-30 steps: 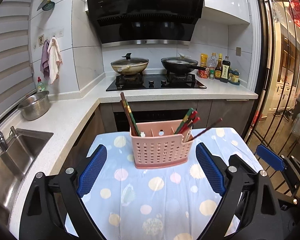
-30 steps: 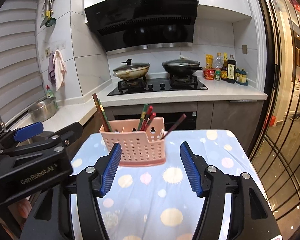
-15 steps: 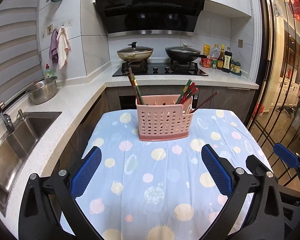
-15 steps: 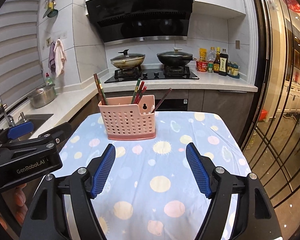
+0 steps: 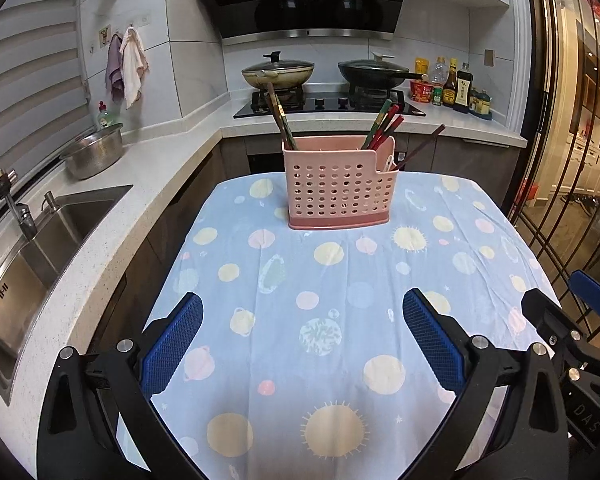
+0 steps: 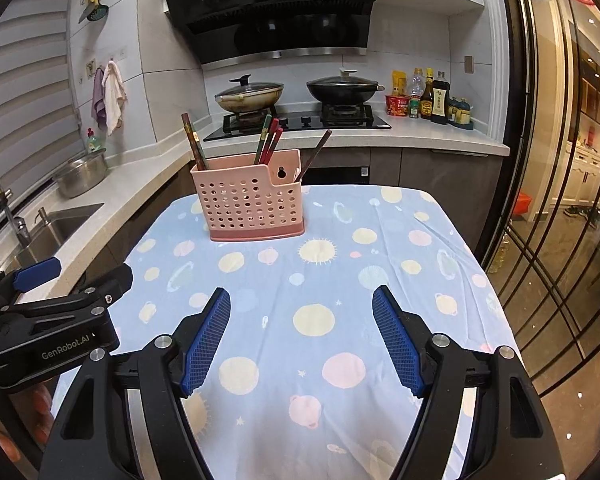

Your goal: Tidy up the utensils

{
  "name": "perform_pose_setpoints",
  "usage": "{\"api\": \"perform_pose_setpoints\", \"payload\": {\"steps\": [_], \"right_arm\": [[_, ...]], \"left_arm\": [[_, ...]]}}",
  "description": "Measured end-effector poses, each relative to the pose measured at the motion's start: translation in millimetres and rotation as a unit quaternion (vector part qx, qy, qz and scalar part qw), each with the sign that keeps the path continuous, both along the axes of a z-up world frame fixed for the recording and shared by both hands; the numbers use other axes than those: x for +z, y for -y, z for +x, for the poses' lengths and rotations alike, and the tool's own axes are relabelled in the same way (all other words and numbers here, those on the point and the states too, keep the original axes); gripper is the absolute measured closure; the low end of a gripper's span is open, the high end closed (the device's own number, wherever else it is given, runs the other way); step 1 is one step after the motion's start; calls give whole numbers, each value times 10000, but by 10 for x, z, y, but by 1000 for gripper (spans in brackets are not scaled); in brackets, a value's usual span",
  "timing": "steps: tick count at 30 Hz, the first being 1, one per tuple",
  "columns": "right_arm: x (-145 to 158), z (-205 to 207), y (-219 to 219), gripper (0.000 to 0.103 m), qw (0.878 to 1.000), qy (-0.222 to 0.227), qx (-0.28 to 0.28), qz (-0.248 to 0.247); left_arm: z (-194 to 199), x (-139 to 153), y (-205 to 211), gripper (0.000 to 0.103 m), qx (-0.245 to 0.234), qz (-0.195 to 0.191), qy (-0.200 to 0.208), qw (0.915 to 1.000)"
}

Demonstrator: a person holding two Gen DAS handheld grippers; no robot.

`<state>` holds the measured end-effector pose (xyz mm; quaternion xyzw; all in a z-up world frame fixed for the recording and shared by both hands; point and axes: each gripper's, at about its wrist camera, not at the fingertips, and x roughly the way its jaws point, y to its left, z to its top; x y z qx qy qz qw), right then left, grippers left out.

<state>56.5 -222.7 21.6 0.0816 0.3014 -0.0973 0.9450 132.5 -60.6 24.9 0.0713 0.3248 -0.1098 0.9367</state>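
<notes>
1. The pink perforated utensil holder (image 5: 338,188) stands upright on the far half of the bench (image 5: 320,320), just above centre in the left wrist view; the bench wears a pale blue cloth printed with suns and planets.
2. In the holder's left end lean two dark chopsticks (image 5: 279,116), tilted to the upper left.
3. A bunch of red and green chopsticks (image 5: 382,126) stands toward its right end, tilted to the upper right.
4. A single dark brown chopstick (image 5: 422,146) slants out over the holder's right edge.
5. The left tool (image 5: 302,334) fills the bottom of its own view, its blue pads spread wide apart with only cloth between them; it holds nothing.
6. The right tool (image 6: 302,326) sits low in its own view, jaws moderately apart and empty; they widened slightly within the last second.
7. Both tools are well short of the holder, touching none of the utensils.
8. In the right wrist view the holder (image 6: 250,204) appears left of centre, and the left tool (image 6: 52,312) shows at the left edge.
</notes>
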Motion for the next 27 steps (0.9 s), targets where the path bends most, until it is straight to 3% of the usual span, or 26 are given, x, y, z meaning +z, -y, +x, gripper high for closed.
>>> {"api": "perform_pose_setpoints", "payload": {"steps": [4, 5, 13, 15, 27], "right_arm": [[-59, -27, 4, 26, 10000, -54, 12, 55], [-70, -31, 3, 18, 10000, -63, 25, 74], [-90, -68, -34, 16, 9999, -84, -47, -126], [-88, -74, -33, 6, 9999, -66, -29, -78], [-110, -107, -78, 6, 9999, -11, -46, -139]], "left_arm": [[-45, -93, 17, 7, -4, 63, -88, 9999], [-54, -107, 17, 7, -2, 68, -104, 9999], [-99, -169, 6, 7, 25, 99, -163, 9998], [-110, -174, 2, 7, 35, 96, -172, 9998], [-152, -158, -11, 7, 76, 74, -161, 9998]]}}
